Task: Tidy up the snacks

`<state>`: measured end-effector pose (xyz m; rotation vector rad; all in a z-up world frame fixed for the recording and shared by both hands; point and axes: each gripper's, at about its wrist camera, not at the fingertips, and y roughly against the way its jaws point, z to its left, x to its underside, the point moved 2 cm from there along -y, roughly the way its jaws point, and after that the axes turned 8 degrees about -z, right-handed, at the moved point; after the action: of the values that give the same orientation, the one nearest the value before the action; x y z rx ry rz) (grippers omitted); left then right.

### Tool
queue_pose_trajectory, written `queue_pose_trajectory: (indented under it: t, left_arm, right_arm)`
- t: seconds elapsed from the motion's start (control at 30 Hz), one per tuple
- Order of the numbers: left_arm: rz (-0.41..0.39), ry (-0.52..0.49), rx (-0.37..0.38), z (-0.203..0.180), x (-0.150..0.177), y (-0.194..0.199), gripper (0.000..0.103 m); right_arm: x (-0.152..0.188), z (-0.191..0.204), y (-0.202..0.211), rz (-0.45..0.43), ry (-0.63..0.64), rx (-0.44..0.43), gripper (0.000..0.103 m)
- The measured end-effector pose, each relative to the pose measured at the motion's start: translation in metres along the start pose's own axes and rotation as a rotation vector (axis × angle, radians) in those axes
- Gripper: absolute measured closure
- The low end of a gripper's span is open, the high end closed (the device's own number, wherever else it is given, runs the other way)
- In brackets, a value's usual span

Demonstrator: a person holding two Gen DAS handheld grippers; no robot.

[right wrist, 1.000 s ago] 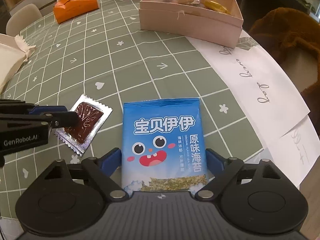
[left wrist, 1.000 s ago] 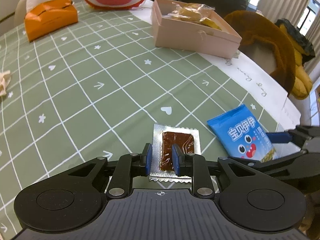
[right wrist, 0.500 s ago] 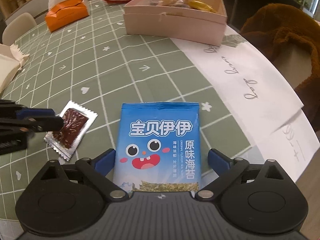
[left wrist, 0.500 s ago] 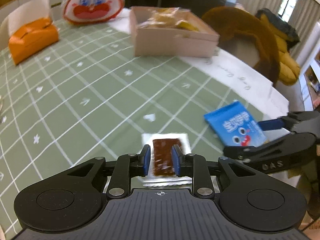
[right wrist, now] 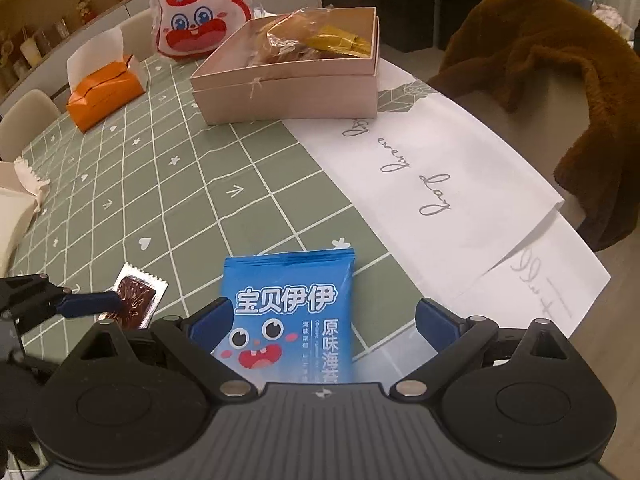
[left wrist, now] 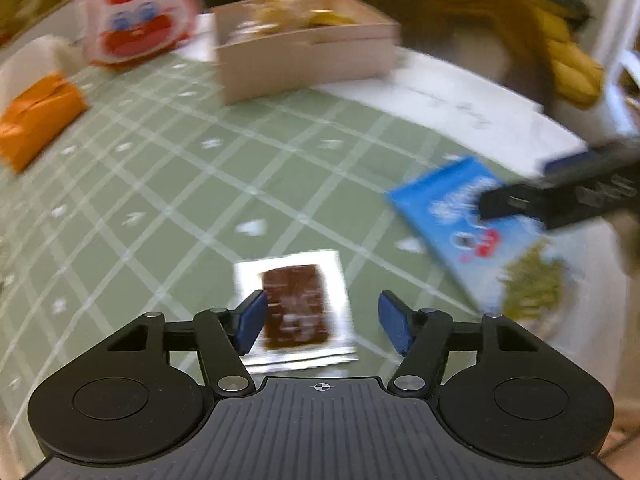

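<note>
A round table (right wrist: 168, 184) wears a green cloth with a white grid; a pink box (right wrist: 288, 92) stands at the far side; an orange tissue pack (right wrist: 106, 94) and rabbit-faced bag (right wrist: 200, 16) sit beyond; white paper (right wrist: 440, 184) covers the right edge; a blue snack packet (right wrist: 288, 304) and foil-wrapped brown sweet (right wrist: 136, 300) lie nearest.

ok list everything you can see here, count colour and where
seaweed snack packet: 1, blue, near table edge, between the right tool's fingers
foil snack sachet: 1, silver with brown centre, left of the blue packet
box: 1, pink, far side, open, holding wrapped snacks
wrapped snacks: several, clear and gold wrappers, in the box
tissue pack: 1, orange, far left
rabbit bag: 1, white and red, behind the box
tablecloth: 1, green grid
paper sheets: 2, white, right edge
coat: 1, brown, on a chair
left tool: open over the sachet
right tool: open around the packet
</note>
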<state>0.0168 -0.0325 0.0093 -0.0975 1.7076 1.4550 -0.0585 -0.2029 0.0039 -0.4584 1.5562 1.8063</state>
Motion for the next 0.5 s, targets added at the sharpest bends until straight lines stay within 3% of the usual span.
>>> queue_pose_trajectory:
  t: [0.2,0.5]
  left_arm:
    - [0.05,0.084,-0.017,0.016,-0.005,-0.011,0.035]
    - [0.063,0.073,-0.005,0.017,-0.008,-0.015,0.033]
  right_arm:
    - [0.01,0.002,0.002,0.022,0.006,-0.029,0.005]
    - [0.026,0.018,-0.01,0.09,0.015,-0.052,0.004]
